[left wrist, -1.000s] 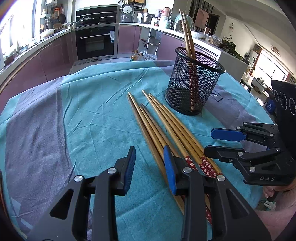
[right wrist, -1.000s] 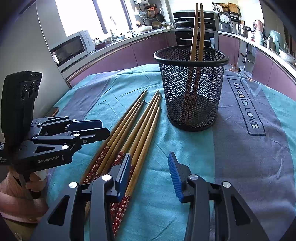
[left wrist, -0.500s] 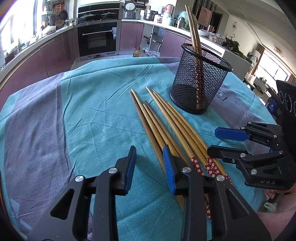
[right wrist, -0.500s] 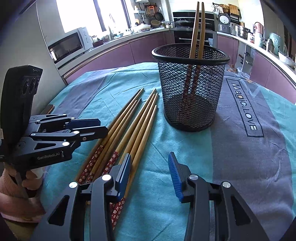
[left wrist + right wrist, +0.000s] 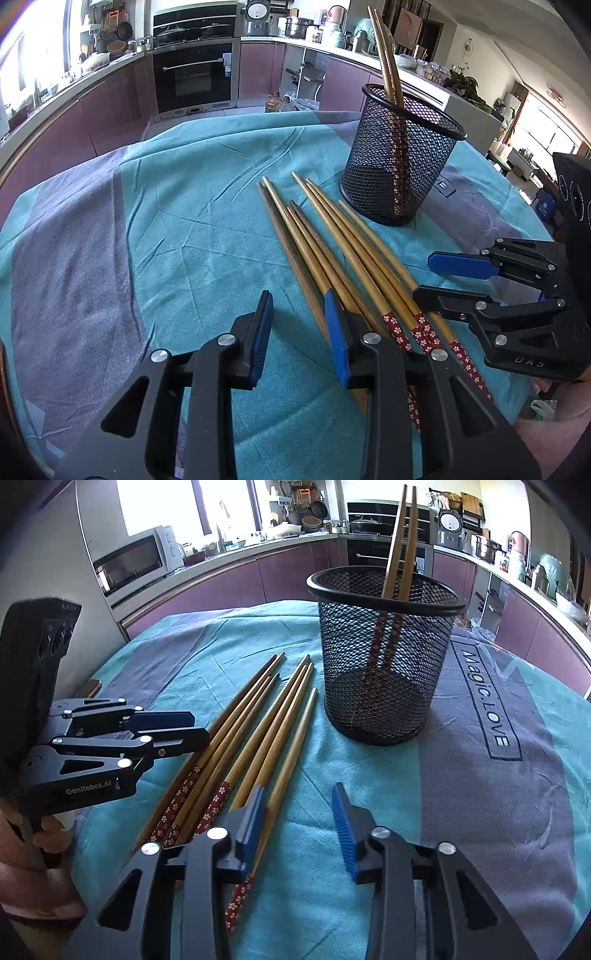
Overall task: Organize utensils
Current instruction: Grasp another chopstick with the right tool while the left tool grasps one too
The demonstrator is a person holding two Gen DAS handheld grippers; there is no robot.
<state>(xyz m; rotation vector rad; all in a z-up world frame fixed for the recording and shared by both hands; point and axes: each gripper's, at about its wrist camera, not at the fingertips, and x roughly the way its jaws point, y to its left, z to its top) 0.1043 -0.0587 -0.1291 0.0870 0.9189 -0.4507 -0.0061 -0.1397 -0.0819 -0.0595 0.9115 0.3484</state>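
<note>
Several wooden chopsticks (image 5: 343, 251) with red flowered ends lie side by side on the teal cloth; they also show in the right wrist view (image 5: 258, 731). A black mesh holder (image 5: 397, 162) stands upright beyond them with two chopsticks (image 5: 388, 74) in it, and shows in the right wrist view (image 5: 384, 653) too. My left gripper (image 5: 299, 321) is open and empty, low over the near ends, its right finger above the leftmost sticks. My right gripper (image 5: 299, 812) is open and empty, its left finger over the rightmost sticks. Each gripper shows in the other's view, the right one (image 5: 439, 277) and the left one (image 5: 184, 725).
A teal and grey cloth (image 5: 166, 206) with "Magic.LOVE" printed (image 5: 487, 698) covers the table. Kitchen counters, an oven (image 5: 192, 77) and a microwave (image 5: 133, 563) stand beyond the table's far edge.
Both grippers have edged forward and lower toward the chopsticks. The holder and loose chopsticks have not moved. Both grippers stay open.
</note>
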